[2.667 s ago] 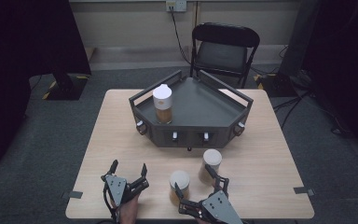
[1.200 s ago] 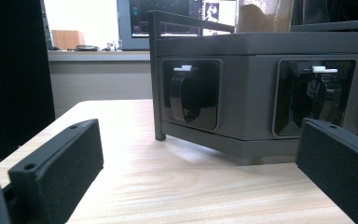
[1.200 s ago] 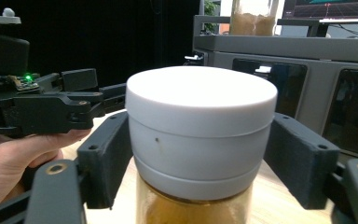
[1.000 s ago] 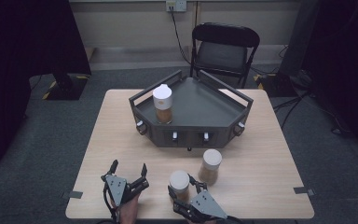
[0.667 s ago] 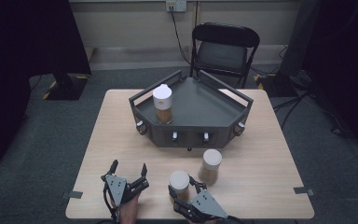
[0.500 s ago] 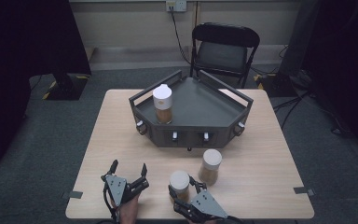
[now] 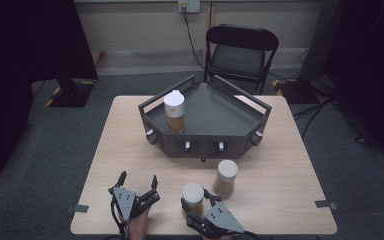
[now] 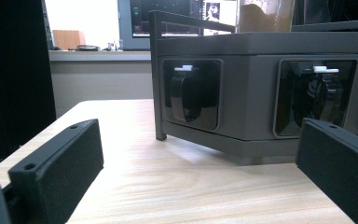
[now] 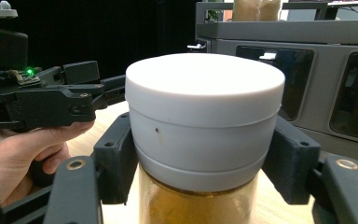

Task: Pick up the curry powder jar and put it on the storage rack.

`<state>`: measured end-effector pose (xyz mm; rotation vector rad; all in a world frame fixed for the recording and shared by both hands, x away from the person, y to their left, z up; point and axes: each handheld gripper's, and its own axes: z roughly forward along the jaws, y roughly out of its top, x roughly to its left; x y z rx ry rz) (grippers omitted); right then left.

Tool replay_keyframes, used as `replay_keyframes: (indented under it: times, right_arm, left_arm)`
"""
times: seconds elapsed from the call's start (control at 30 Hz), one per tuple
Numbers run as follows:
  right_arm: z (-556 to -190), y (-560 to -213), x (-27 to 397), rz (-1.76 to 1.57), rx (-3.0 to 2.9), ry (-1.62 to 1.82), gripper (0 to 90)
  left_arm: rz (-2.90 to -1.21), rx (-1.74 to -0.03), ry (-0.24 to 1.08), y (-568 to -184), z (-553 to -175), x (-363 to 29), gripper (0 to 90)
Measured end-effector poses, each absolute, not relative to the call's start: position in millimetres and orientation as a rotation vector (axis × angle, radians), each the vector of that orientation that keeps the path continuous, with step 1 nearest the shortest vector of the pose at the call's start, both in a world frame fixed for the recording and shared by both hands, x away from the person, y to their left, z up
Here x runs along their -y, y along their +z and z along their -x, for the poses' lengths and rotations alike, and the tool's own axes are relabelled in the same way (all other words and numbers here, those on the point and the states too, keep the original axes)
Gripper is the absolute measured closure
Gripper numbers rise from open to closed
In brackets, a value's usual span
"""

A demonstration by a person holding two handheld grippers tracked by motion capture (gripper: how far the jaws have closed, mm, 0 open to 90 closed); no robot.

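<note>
- Progress, as I judge it: one of three jars already stands in the dark grey angular tray point(image 7: 240, 112) at the desk's point(image 7: 300, 165) far middle, so the loading is roughly a third done; two jars remain on the desk.
- Next jar in hand: the right gripper point(image 9: 200, 163) has just been closing its jaws, and they now press on both sides of the near clear jar with a white lid point(image 9: 204, 107), gripping just under the lid. In the high view this jar point(image 7: 192, 195) sits near the desk's front edge, at about 6 o'clock from the tray; it does not look lifted yet.
- Left to do: raise this jar, carry it toward 12 o'clock into the tray, then fetch the last one.
- Left gripper point(image 7: 137, 186): jaws stand wide apart with nothing between them, low over the desk at about 9 o'clock from the gripped jar, pointing at the tray's front wall.
- Containers:
  - Gripped jar: golden-brown granular filling, level hidden under the lid.
  - Second white-lidded clear jar point(image 7: 226, 178): stands free at about 2 o'clock from the gripped one, near but apart, with brown filling.
  - Third white-capped clear jar point(image 7: 174, 111): upright in the tray's left part, brown filling in its lower half.
  - Tray: otherwise bare inside.
</note>
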<state>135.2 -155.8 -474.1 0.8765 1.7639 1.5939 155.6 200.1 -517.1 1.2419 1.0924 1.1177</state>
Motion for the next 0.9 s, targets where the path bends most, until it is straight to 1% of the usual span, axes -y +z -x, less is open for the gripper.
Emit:
replay_keyframes:
  times: [0.9]
  right_arm:
    - [-135.8, -457.6, 156.4, -0.874, -1.775, 1.605, 34.1]
  left_arm:
    - [-1.242, -1.092, 1.118, -517.1, -155.6, -200.1, 0.4]
